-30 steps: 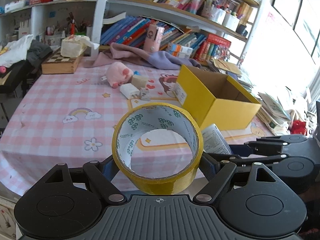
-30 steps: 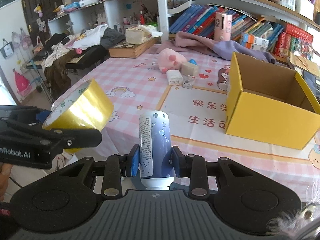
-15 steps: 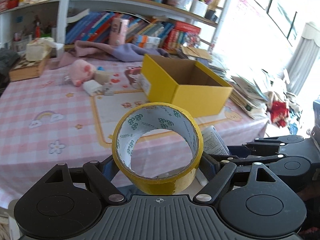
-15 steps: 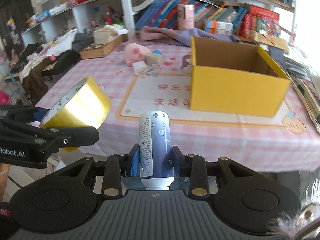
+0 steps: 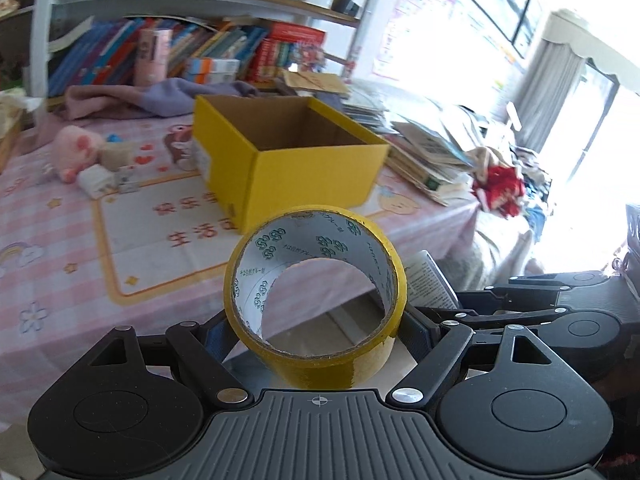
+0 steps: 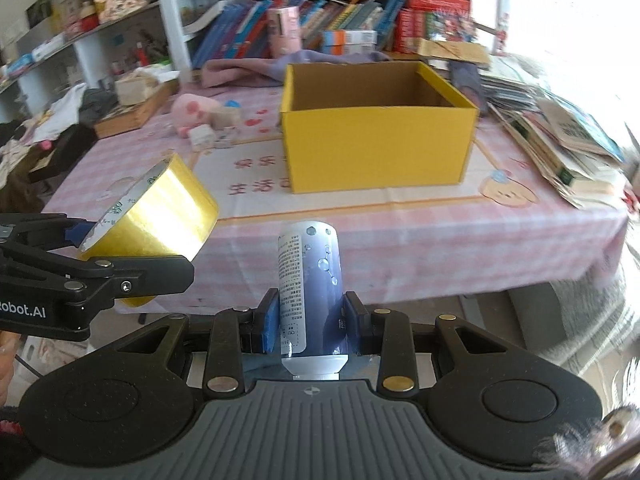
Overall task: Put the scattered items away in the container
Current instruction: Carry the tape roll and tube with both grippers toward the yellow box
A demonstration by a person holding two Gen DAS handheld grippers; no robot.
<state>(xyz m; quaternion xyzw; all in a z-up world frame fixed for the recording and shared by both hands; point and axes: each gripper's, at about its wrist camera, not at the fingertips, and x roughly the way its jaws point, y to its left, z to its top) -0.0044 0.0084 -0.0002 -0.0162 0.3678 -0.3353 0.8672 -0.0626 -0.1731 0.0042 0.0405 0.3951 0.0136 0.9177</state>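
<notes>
- Two grippers hover off the table's near edge, both pointing toward the table (image 6: 400, 224), which wears a pink checked cloth w/ a cream mat printed w/ red characters at its centre.
- Room: bookshelf (image 6: 360, 20) packed w/ books along the far edge; bright window and curtain at right in left wrist view; clothes heaped on furniture off the left edge.
- Yellow cardboard box (image 6: 376, 148) stands open-topped on the mat, toward the table's right half; the inside that shows is bare brown card, floor mostly hidden by the near wall.
- Left gripper (image 5: 316, 320): fingers spread wide and clamped on a yellow tape roll (image 5: 316, 292), core hole facing the camera; roll is off the table, short of the near edge.
- Right gripper (image 6: 310, 322): blue pads pressed on a blue-white bottle (image 6: 310, 280), cap end toward the camera, base pointing at the box; also short of the near edge.
- Still loose on the table, left of the box toward the far edge: pink plush pig (image 6: 192, 108), white charger block (image 6: 202, 136), a few small bits beside it, too small to name.
- Purple cloth (image 6: 280, 66) lies along the far edge behind the box.
- Stack of books and papers (image 6: 560, 140) crowds the right edge, just beside the box.
- Open cloth between near edge and box front; left half of the table mostly bare.
</notes>
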